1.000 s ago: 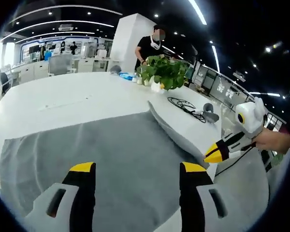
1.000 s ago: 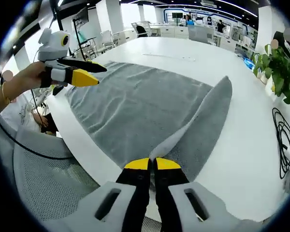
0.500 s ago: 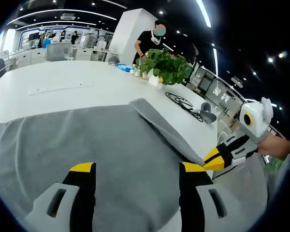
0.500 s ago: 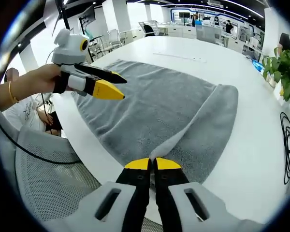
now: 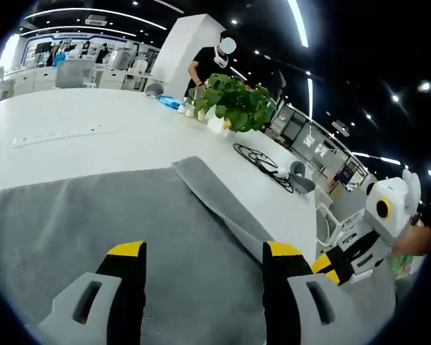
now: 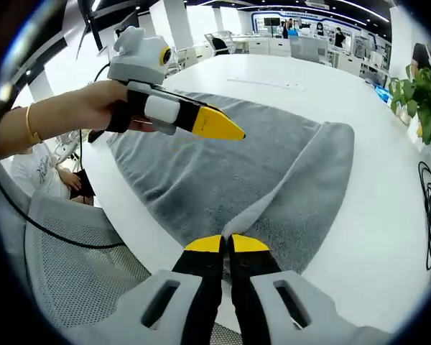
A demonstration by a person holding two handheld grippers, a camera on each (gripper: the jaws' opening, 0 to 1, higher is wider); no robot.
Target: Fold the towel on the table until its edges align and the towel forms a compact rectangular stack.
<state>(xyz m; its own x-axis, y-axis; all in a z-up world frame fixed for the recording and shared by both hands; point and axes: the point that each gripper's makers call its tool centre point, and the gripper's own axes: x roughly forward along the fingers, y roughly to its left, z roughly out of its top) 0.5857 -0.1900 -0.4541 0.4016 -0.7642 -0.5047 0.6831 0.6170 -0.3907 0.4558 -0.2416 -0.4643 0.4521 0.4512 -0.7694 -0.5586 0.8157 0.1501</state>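
On table [image 6: 388,208], towel [image 6: 223,172] corner lifted, pinched

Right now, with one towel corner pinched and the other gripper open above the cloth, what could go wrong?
The right gripper is shut on only the tip of the grey towel, so that corner may slip out mid-fold. The left gripper hangs open over the cloth; pulling one-handed could skew the edges. The towel also lies close to the table edge and could slide off.

White table [image 5: 115,122], potted plant [image 5: 237,104], possibly office desks behind
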